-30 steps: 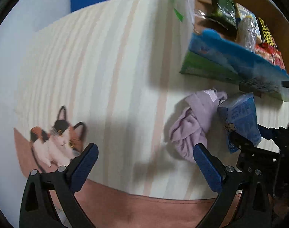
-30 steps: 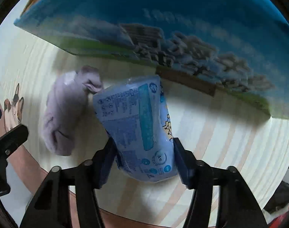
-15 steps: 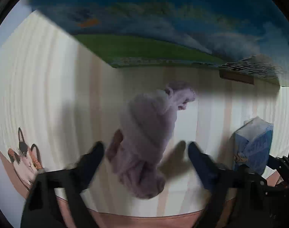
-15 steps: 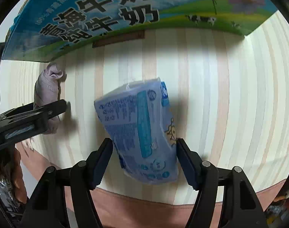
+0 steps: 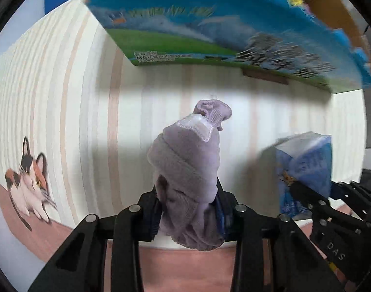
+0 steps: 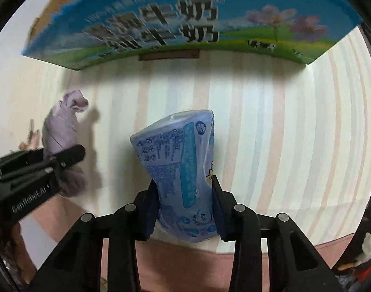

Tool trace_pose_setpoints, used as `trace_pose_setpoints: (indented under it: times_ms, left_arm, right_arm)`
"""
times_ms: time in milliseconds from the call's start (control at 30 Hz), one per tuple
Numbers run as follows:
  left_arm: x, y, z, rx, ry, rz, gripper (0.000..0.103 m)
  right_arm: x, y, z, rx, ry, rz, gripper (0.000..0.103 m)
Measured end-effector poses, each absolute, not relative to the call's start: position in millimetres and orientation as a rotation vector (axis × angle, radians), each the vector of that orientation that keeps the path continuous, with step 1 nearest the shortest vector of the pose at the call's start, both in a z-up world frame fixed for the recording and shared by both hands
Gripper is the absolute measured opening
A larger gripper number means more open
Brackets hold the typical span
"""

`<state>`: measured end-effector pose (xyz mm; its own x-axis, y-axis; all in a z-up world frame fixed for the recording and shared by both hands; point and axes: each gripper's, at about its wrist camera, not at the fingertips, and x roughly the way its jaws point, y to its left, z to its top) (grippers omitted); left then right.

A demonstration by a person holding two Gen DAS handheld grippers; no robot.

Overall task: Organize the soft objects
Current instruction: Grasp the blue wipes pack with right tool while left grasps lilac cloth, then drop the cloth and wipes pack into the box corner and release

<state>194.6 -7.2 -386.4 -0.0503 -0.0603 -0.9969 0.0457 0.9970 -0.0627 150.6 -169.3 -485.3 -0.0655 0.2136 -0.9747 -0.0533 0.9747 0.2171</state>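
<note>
Left wrist view: left claw (image 5: 189, 210), just closed, pinches the lilac cloth bundle (image 5: 190, 170); right claw (image 6: 185, 209), just closed, squeezes the blue tissue pack (image 6: 180, 168).

A striped cloth (image 5: 63, 97) printed with a calico cat (image 5: 30, 182) covers the counter, and behind it lies a blue-and-green milk carton box (image 6: 185, 22) with bold Chinese lettering, flowers and a cow.

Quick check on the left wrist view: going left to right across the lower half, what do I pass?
Cat picture → purple sock bundle in the left gripper → blue tissue pack in the right gripper.
</note>
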Motion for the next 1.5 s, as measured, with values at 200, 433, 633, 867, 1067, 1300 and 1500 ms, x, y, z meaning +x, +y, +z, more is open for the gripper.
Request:
trace_pose_setpoints:
  times_ms: [200,433,633,867,1067,1300,1500]
  left_arm:
    - [189,-20,-324,-0.086,1.536,-0.151,0.033]
    - [249,-12,-246,-0.044,1.455,-0.195,0.033]
    - [348,-4,-231,0.13,1.467,-0.142,0.033]
    - [428,-2,-275,0.22,1.647,-0.082,0.033]
    - [461,-2,-305,0.25,1.723,-0.064,0.036]
    - [465,0,-327,0.233,1.755,-0.066,0.056]
    - [460,-12,-321,0.258,1.719,-0.076,0.08]
  right_arm:
    - [162,-187,-423,0.246,1.558,0.308,0.04]
    - [192,-207,-344,0.398,1.421,0.386,0.04]
    - [257,-177,-331,0.473,1.377,0.385,0.04]
    - [316,-138,-375,0.533,1.434,0.362,0.04]
    - [341,-115,-411,0.558,1.493,0.352,0.04]
    - [353,-102,-433,0.518,1.531,0.349,0.069]
    - [353,-104,-433,0.468,1.542,0.333,0.069]
